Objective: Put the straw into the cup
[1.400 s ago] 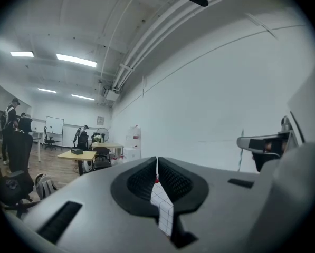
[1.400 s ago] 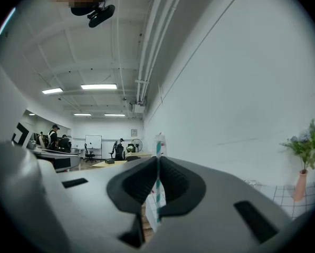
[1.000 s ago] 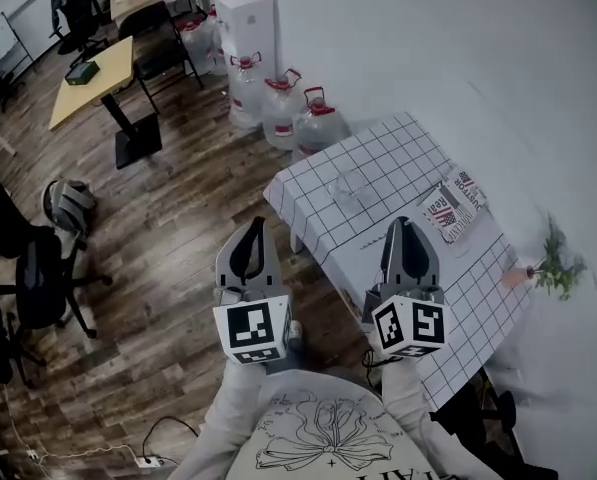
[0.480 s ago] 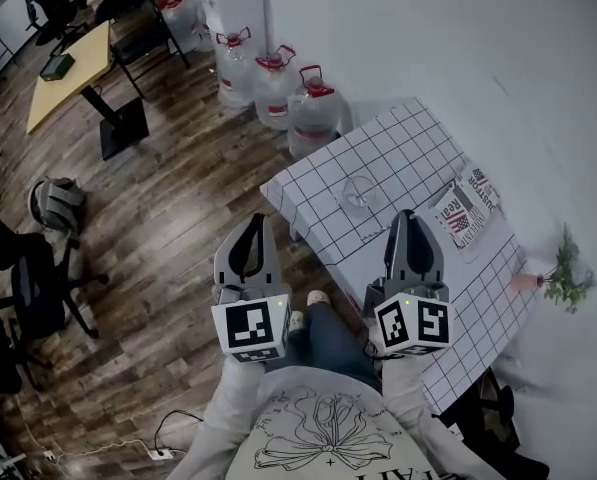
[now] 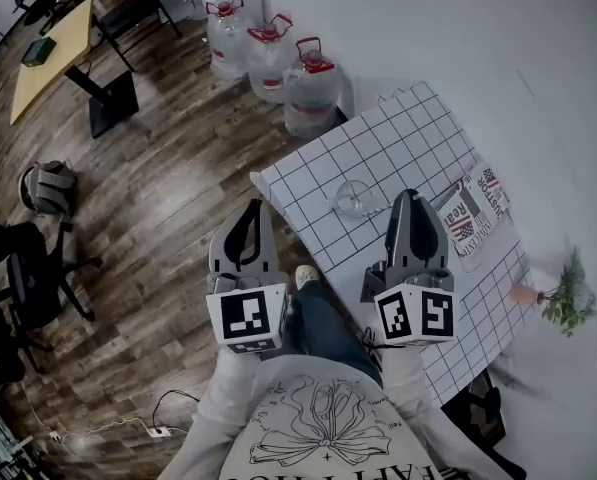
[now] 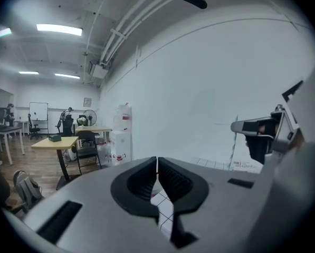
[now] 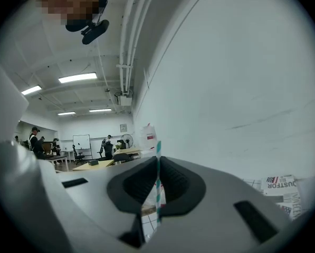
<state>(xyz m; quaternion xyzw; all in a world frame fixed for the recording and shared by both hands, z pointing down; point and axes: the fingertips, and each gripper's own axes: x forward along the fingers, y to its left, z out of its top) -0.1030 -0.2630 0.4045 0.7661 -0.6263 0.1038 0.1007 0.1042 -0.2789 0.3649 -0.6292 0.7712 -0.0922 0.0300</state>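
Teal-striped straw [image 7: 158, 186] stood upright, pinched in my right tongs [image 7: 157, 161] | cup [image 5: 355, 198] sat just left of their tips | my left tongs [image 6: 157, 161] closed, empty

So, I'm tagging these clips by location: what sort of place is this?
Most likely an open-plan office or lab workspace. There is a yellow desk, black swivel chairs, a whiteboard under strip ceiling lights, and big water-cooler bottles standing on the wood floor.
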